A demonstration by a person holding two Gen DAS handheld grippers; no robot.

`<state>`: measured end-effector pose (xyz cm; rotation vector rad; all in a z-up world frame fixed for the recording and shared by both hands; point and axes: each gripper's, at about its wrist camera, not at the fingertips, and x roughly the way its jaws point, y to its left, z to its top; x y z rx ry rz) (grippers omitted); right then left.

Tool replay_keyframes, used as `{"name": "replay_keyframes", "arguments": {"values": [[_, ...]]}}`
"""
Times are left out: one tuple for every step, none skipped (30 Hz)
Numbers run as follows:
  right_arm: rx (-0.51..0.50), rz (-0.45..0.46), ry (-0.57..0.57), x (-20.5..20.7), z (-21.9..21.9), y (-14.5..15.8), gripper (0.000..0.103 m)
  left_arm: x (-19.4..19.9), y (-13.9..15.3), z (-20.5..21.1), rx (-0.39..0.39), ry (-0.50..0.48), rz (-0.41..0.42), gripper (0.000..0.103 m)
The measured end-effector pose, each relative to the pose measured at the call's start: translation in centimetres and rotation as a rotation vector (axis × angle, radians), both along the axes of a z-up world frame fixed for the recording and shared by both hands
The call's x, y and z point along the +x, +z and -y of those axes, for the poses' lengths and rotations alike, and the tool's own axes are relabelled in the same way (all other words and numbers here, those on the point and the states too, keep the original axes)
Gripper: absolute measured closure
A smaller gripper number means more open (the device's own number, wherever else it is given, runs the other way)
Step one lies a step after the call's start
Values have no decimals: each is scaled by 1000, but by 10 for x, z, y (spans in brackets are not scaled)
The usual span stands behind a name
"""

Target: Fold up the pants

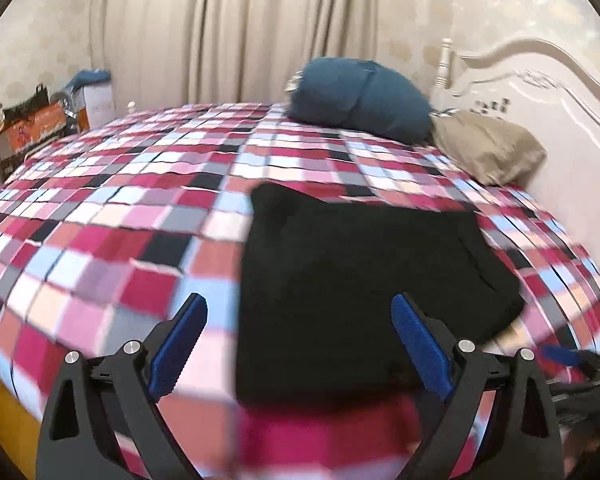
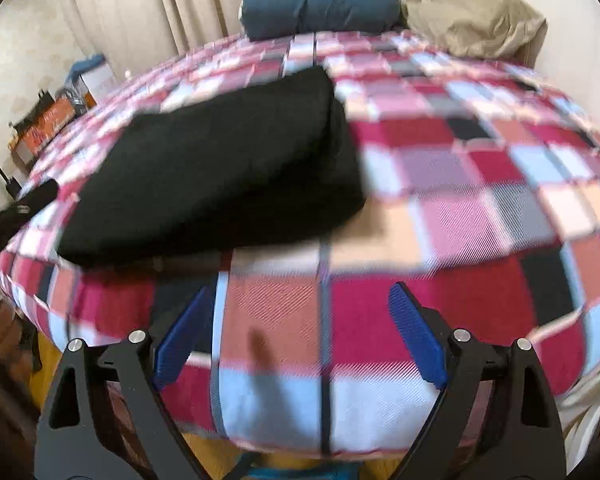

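the black pants (image 1: 352,280) lie folded into a flat, thick rectangle on the checked bedspread (image 1: 112,216), close to the near edge of the bed, where the cover rolls over the side. in the right wrist view the same bundle (image 2: 220,168) sits to the left of that gripper, its near edge close to the mattress corner.

the left gripper (image 1: 300,312) hangs over the near part of the pants with its blue pads (image 1: 176,348) spread wide and nothing pinched between them. the right gripper (image 2: 300,304) is also spread wide and empty, above the bare bed edge, just right of the pants.

left of and beyond the pants the bedspread is open and flat across most of the bed. at the far end a dark blue pillow (image 1: 360,96) and a tan pillow (image 1: 488,148) rest by the white headboard (image 1: 560,92), well apart from the pants. beige curtains (image 1: 228,28) hang behind, and boxes (image 1: 32,128) stand on the floor past the bed's far left side.
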<state>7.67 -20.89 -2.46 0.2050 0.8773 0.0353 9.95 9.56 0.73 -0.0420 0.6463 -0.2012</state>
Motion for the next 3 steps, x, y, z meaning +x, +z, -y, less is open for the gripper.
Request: {"name": "replay_keyframes", "arguments": {"values": [[-6,15,-4,7,6,10,11,20,2,-14,-7,25,-6,11],[-7,36,-15,21,16,23,7,46,3,-33,-9,64,1,11],[-3,60,-27,33,24,32,3,69,1,-48,4,105,4,11]]}}
